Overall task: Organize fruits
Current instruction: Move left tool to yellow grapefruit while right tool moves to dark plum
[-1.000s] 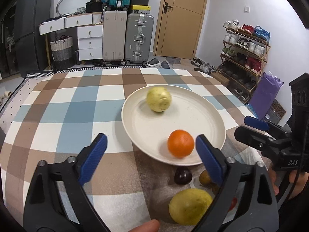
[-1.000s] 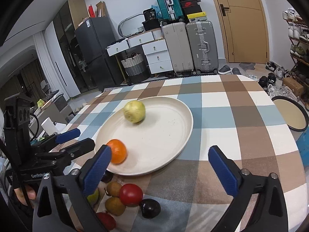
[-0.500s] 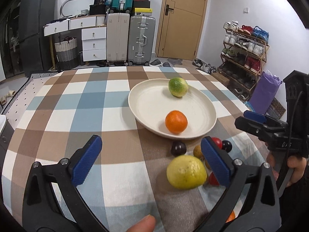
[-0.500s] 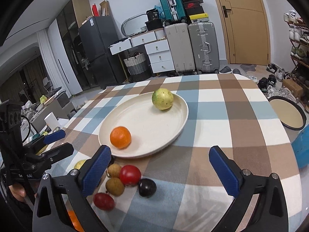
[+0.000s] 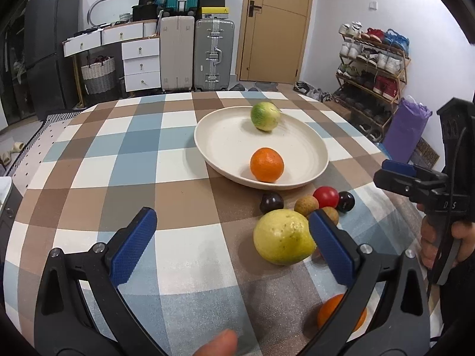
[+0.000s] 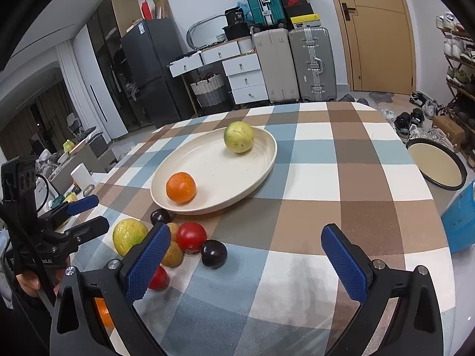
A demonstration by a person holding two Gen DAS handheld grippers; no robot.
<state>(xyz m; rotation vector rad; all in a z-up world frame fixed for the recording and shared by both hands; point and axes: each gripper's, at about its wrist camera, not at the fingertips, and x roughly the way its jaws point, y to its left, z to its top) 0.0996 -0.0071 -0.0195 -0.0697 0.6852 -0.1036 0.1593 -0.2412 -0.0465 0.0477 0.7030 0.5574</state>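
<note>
A cream plate (image 5: 297,145) (image 6: 225,175) on the checked tablecloth holds an orange (image 5: 266,164) (image 6: 181,187) near its front rim and a green-yellow fruit (image 5: 264,116) (image 6: 238,136) at its far side. In front of the plate lie a large yellow fruit (image 5: 282,241) (image 6: 129,235), a red fruit (image 5: 326,197) (image 6: 191,236), dark plums (image 5: 271,203) (image 6: 214,253), small brown fruits (image 5: 305,205) and another orange (image 5: 329,314). My left gripper (image 5: 231,246) is open and empty, just left of the yellow fruit. My right gripper (image 6: 252,264) is open and empty, above the cloth right of the pile.
The right gripper shows at the right edge of the left wrist view (image 5: 415,184); the left gripper shows at the left of the right wrist view (image 6: 71,216). A dark round tray (image 6: 435,167) sits off the table's right. Suitcases, drawers and a shoe rack stand behind.
Both grippers have drawn back from the plate toward the near table edge, bringing the fruit pile into view. The green-yellow fruit has rolled to the plate's far side.
</note>
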